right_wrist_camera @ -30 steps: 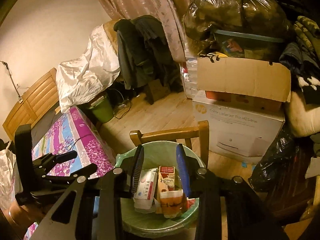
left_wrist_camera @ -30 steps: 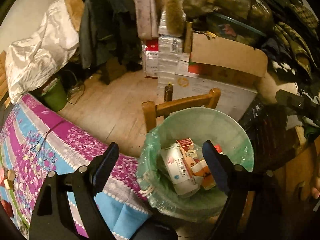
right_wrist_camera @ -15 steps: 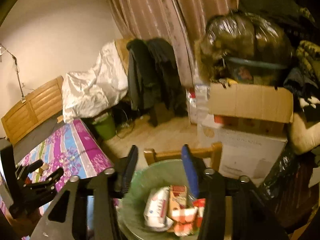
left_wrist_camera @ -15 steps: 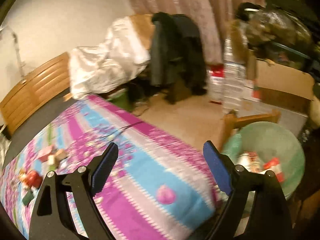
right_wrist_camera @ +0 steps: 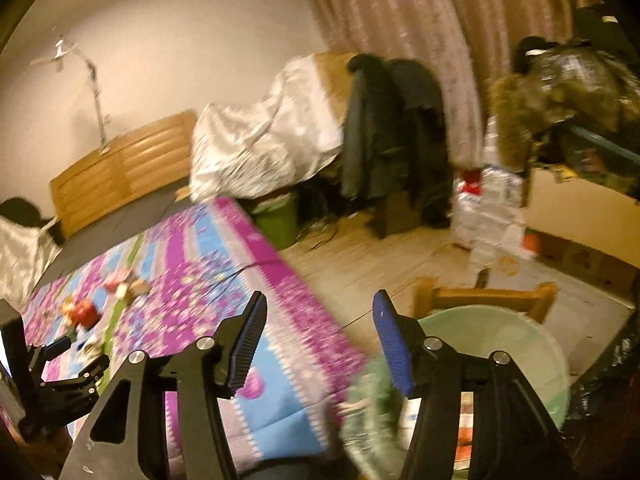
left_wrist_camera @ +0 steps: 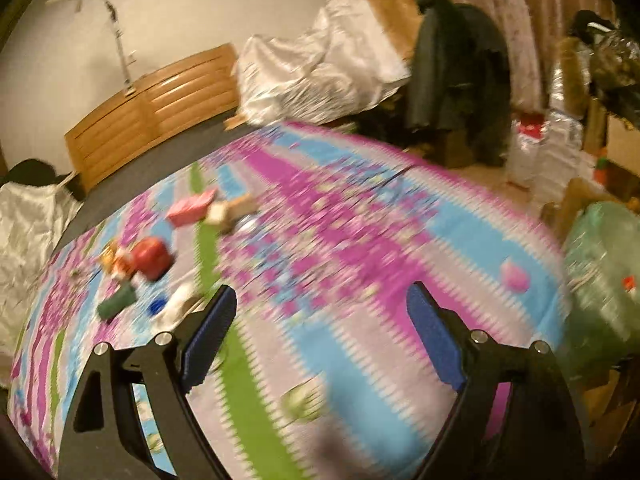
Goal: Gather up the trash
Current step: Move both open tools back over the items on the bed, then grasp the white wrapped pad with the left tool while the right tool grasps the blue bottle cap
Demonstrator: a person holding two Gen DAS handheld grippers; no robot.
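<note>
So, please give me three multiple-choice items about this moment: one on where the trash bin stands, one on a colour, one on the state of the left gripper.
1. Where is the trash bin?
A. On the patterned cloth
B. On the floor, in front of a wooden chair
C. Behind the curtain

2. What colour is the liner of the trash bin?
A. Pale green
B. Black
C. Red

3. How is the left gripper?
A. Shut on a carton
B. Shut, empty
C. Open, empty

Answers:
1 B: the right wrist view shows it beside the cloth, the wooden chair just behind.
2 A: the liner looks pale green in both views.
3 C: the jaws stand wide apart with only cloth seen between them.
</note>
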